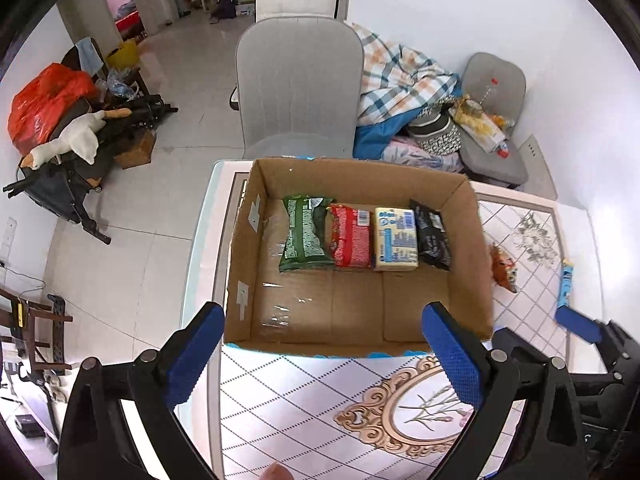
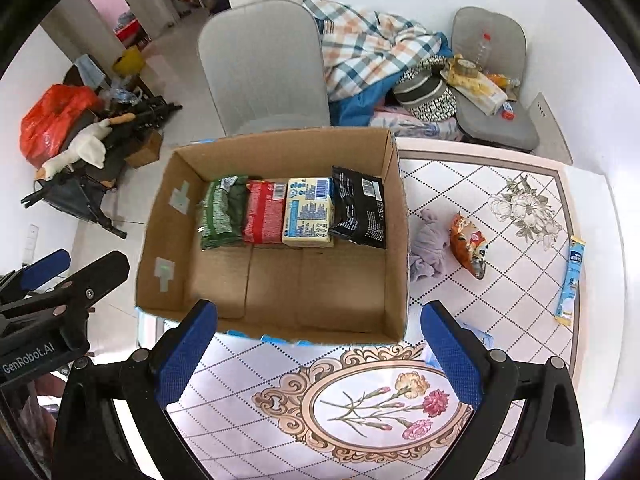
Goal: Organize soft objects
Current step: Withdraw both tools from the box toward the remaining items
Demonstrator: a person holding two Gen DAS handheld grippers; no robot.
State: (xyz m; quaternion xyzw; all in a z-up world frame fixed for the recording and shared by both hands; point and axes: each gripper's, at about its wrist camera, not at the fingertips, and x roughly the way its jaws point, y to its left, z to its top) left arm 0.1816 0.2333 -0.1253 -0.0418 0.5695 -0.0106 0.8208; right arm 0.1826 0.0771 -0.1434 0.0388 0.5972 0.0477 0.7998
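An open cardboard box (image 1: 468, 240) (image 2: 396, 240) stands on the patterned table. Along its far wall lie a green packet (image 1: 306, 234) (image 2: 222, 212), a red packet (image 1: 350, 236) (image 2: 264, 210), a yellow pack (image 1: 396, 238) (image 2: 308, 212) and a black packet (image 1: 432, 236) (image 2: 360, 206). Right of the box lie a grey cloth (image 2: 430, 244), an orange snack bag (image 1: 504, 268) (image 2: 468, 244) and a blue stick sachet (image 1: 566, 282) (image 2: 570, 280). My left gripper (image 1: 322, 344) is open and empty at the box's near edge. My right gripper (image 2: 318, 340) is open and empty there too.
A grey chair (image 1: 298, 80) (image 2: 264, 64) stands behind the table. A second chair (image 2: 492, 80) with clutter and a checked blanket (image 2: 368, 52) are at the back right. The table's left edge (image 1: 200, 264) drops to the floor.
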